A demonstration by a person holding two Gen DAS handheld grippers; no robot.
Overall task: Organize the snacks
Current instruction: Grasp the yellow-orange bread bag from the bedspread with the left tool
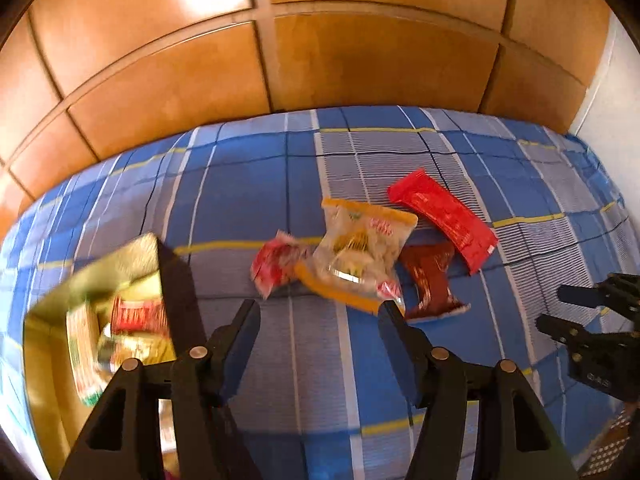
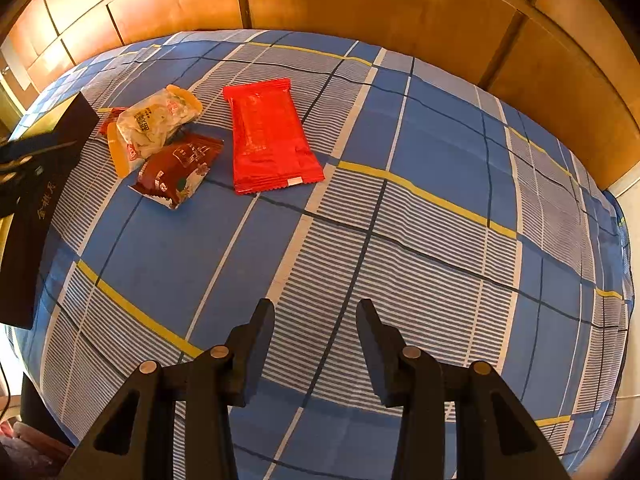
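Observation:
Loose snack packets lie in a cluster on the bed: a bright red flat packet point(image 1: 444, 218) point(image 2: 270, 136), a white and yellow packet point(image 1: 366, 246) point(image 2: 154, 126), a dark red packet point(image 1: 432, 280) point(image 2: 180, 166) and a small red and white packet point(image 1: 276, 262) point(image 2: 108, 118). The white and yellow one overlaps its neighbours. A black box with a gold inside point(image 1: 60, 328) point(image 2: 36, 208) stands to their left and holds several packets point(image 1: 132, 316). My left gripper point(image 1: 318, 306) hovers open and empty just in front of the white and yellow packet. My right gripper point(image 2: 314, 304) point(image 1: 550, 308) is open and empty over bare sheet, well short of the packets.
The bed carries a blue plaid sheet point(image 1: 240, 184) point(image 2: 420, 220) with yellow lines. Wooden wardrobe panels point(image 1: 360, 60) point(image 2: 380, 12) rise directly behind it. The sheet to the right of the packets is bare. The bed's edge drops off at the right.

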